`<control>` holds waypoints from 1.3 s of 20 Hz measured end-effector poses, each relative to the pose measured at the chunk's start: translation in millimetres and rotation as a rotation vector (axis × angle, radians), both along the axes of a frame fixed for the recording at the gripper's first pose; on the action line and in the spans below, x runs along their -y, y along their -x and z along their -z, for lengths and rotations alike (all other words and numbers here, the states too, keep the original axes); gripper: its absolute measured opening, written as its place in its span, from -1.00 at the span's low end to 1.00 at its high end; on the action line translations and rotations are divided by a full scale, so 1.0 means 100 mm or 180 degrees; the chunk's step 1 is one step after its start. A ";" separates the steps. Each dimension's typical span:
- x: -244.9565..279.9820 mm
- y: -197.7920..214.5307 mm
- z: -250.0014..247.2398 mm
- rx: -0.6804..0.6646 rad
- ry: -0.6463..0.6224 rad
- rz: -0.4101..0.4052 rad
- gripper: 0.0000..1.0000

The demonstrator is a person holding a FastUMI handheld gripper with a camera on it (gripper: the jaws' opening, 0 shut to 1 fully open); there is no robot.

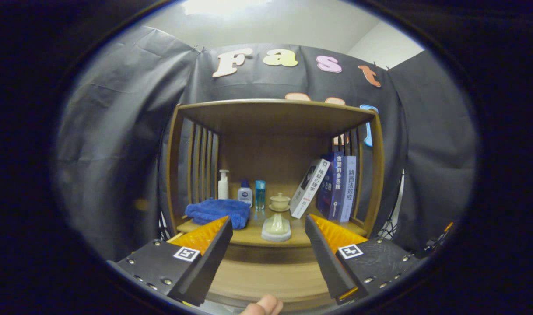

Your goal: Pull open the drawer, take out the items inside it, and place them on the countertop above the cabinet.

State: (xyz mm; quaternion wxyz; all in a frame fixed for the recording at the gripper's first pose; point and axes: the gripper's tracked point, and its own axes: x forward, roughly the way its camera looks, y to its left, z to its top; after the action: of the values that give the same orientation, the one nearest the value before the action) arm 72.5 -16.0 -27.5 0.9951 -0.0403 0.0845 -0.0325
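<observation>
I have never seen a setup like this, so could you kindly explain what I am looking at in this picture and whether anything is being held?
This is no robot arm. A person carries a two-finger tool in the hand, and the camera rides on it, looking forward along the fingers; a fingertip shows below them. The fingers stand open and hold nothing. Beyond them is a wooden cabinet with an open shelf. On that shelf lie a blue towel, a pump bottle, a small white bottle, a blue bottle, a lidded cup, a pale ceramic piece and some leaning books. The wooden panel between the fingers may be the drawer front; I cannot tell.
</observation>
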 end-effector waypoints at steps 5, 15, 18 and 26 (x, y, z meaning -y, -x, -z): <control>-0.08 0.44 0.49 -0.0282 -0.0079 -0.0087 0.98; 0.08 0.84 1.00 -0.0336 -0.0360 0.0158 0.98; 0.10 0.79 1.12 -0.0372 -0.0371 0.0166 0.98; 0.25 0.72 1.35 -0.0440 -0.0377 0.0356 0.93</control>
State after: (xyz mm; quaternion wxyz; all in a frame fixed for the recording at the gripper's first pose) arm 0.3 -40.9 -162.5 0.9841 0.0212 0.1569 -0.0801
